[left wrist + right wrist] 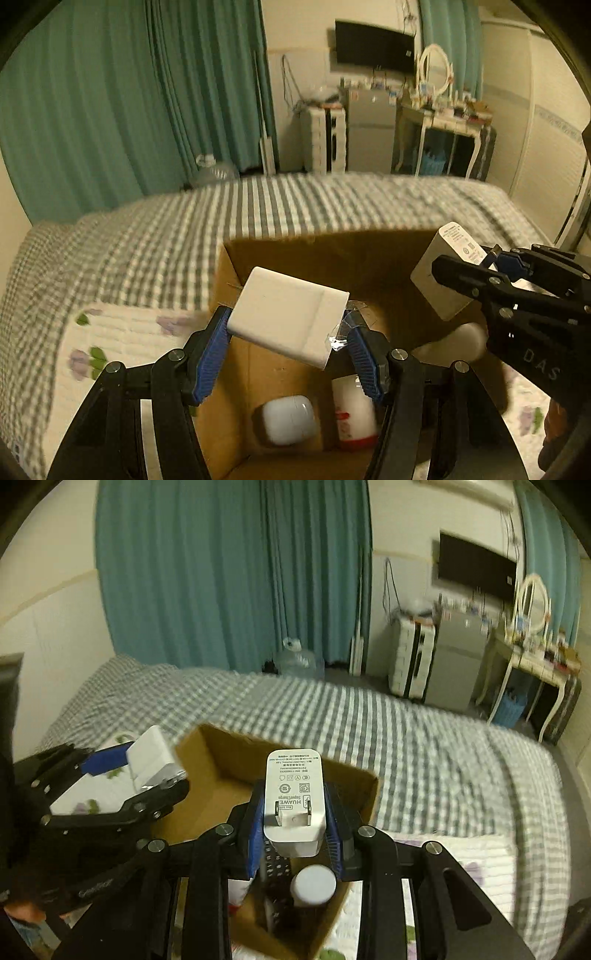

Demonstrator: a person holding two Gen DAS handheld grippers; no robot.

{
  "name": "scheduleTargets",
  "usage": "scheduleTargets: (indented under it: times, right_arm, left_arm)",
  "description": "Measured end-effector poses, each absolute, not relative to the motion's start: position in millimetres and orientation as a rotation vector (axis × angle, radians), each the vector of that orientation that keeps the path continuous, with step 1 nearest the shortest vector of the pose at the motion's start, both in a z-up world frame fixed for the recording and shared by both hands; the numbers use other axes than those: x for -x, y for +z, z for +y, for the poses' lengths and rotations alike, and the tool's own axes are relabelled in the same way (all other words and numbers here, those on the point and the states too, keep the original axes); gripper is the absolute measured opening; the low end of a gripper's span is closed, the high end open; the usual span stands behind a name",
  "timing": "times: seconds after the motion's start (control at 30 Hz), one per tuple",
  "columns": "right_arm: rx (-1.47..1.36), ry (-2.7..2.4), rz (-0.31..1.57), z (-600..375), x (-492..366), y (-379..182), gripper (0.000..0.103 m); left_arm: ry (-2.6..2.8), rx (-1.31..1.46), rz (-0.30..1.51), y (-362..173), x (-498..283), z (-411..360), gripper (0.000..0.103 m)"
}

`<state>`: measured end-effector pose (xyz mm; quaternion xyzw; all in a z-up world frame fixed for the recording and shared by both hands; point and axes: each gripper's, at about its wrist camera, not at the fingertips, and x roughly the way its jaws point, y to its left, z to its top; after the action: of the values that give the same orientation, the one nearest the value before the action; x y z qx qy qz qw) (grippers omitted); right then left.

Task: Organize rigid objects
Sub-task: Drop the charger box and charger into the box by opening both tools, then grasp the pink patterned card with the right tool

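My left gripper (288,328) is shut on a flat white rectangular box (288,315) and holds it above the open cardboard box (236,280). My right gripper (295,823) is shut on a white Huawei charger (294,797), prongs toward the camera, also above the cardboard box (221,753). The charger shows in the left wrist view (439,273) at the right, the white box in the right wrist view (153,760) at the left. Inside the cardboard box lie a white earbud case (290,419), a white and red bottle (352,417), a white-capped bottle (313,884) and a dark remote (275,867).
The cardboard box stands on a floral cushion (122,339) on a bed with a grey checked cover (424,738). Teal curtains (229,572), a water jug (301,661), a small fridge (458,664) and a cluttered dressing table (535,657) stand beyond the bed.
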<state>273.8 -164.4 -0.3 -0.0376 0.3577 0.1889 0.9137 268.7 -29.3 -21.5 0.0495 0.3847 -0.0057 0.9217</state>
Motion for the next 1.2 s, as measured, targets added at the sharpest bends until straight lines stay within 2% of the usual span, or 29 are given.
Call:
scheduleTargets:
  times: [0.13,0.3,0.33,0.4,0.53,0.67,0.87,0.97,1.2]
  right_arm:
    - [0.072,0.389,0.791,-166.7,-292.7,-33.4,0.028]
    - [0.057,0.382,0.795,-176.0,-296.0,-35.2,0.031]
    - [0.055,0.372,0.774,-177.6,-295.2,-27.3,0.036]
    - [0.046,0.356,0.718,-183.8,-284.8,-4.1,0.07]
    - [0.051,0.319,0.635,-199.4,-255.6,47.8,0.075]
    - [0.062,0.271,0.555,-219.7,-207.1,95.6,0.095]
    - [0.102,0.225,0.491,-236.3,-127.5,139.8,0.103]
    - [0.106,0.214,0.473,-239.5,-90.6,148.8,0.103]
    - [0.081,0.214,0.525,-224.8,-51.0,119.6,0.103]
  left_arm:
    - [-0.018,-0.091,0.82,-45.2,-279.2,-28.6,0.062]
    - [0.019,-0.12,0.821,-31.2,-274.2,-32.5,0.065]
    - [0.032,-0.13,0.822,-25.9,-271.1,-34.0,0.065]
    - [0.036,-0.131,0.8,-10.0,-260.1,-36.6,0.065]
    - [0.046,-0.145,0.701,36.9,-223.1,-41.1,0.067]
    - [0.058,-0.142,0.64,82.6,-181.4,-43.4,0.069]
    - [0.05,-0.132,0.56,125.2,-114.3,-38.5,0.072]
    - [0.037,-0.134,0.531,131.1,-87.4,-35.8,0.075]
    - [0.063,-0.09,0.567,94.7,-61.0,-9.1,0.075]
